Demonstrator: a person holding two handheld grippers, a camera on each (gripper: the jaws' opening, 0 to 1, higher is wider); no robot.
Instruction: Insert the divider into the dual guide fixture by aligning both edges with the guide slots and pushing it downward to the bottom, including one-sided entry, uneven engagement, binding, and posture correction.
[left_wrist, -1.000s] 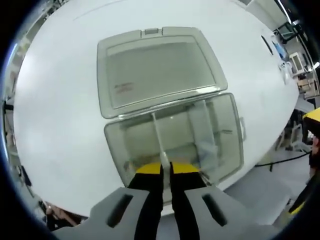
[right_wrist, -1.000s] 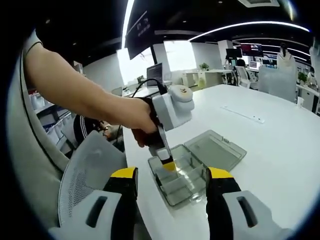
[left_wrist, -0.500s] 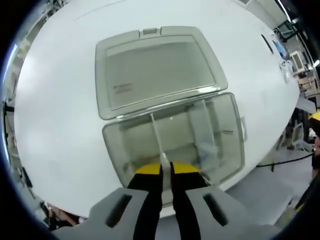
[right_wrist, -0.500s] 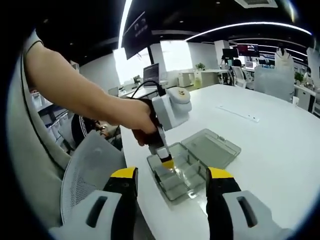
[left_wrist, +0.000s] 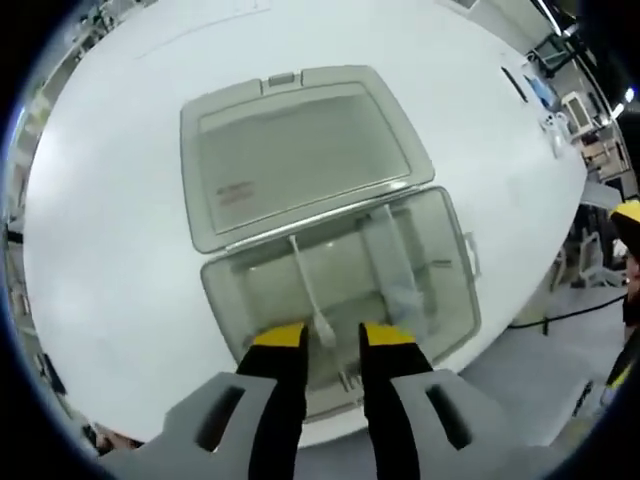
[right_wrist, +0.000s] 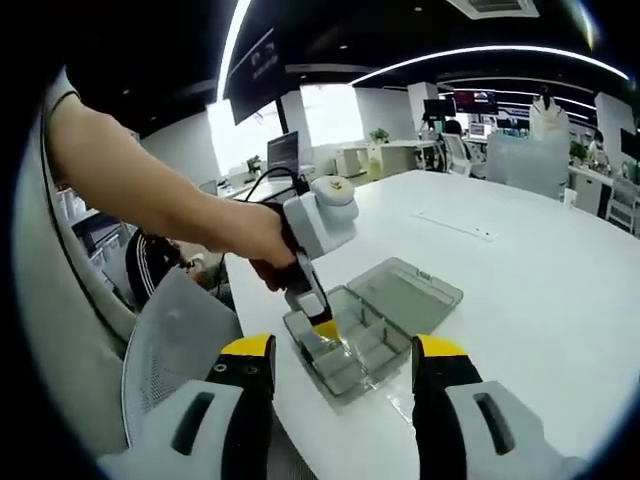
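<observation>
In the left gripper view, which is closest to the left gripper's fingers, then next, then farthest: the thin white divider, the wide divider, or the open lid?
1. Thin divider, just ahead between the left gripper's fingers.
2. Wide divider, farther right in the box.
3. Open lid, flat on the table beyond the box.

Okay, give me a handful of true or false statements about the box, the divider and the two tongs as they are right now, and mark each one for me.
1. The left tongs are open, with the divider standing free between their tips. True.
2. The organizer box has its lid shut. False: the lid lies open flat on the white table behind the tray.
3. The right tongs are clamped on the divider. False: they are open and hang clear of the box.
4. A second divider stands in the tray beside the first. True.
5. The box is red. False: it is clear grey.
</observation>
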